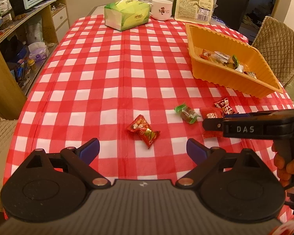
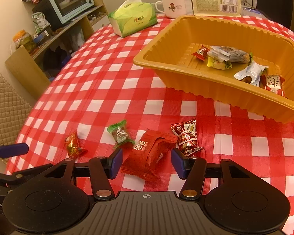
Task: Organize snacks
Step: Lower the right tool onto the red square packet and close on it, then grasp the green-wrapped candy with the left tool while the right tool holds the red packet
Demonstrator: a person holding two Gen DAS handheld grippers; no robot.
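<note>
So from the left view, the left gripper (image 1: 143,149) hangs spread and empty just short of a red candy (image 1: 143,131). Right view: right gripper (image 2: 146,161) is splayed around the flat red packet (image 2: 148,154), not pinching yet; I'd guess it squeezes next, then lifts to the orange tray (image 2: 196,80).

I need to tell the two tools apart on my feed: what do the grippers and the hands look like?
Both match: black linkage arms with brass-coloured pivot pins, round black discs and a ribbed grey body with a small crosshair mark. The left gripper and right gripper have blue finger pads. The right gripper's side reads "DAS" in the left view. Its hand is bare; sleeves unclear.
</note>
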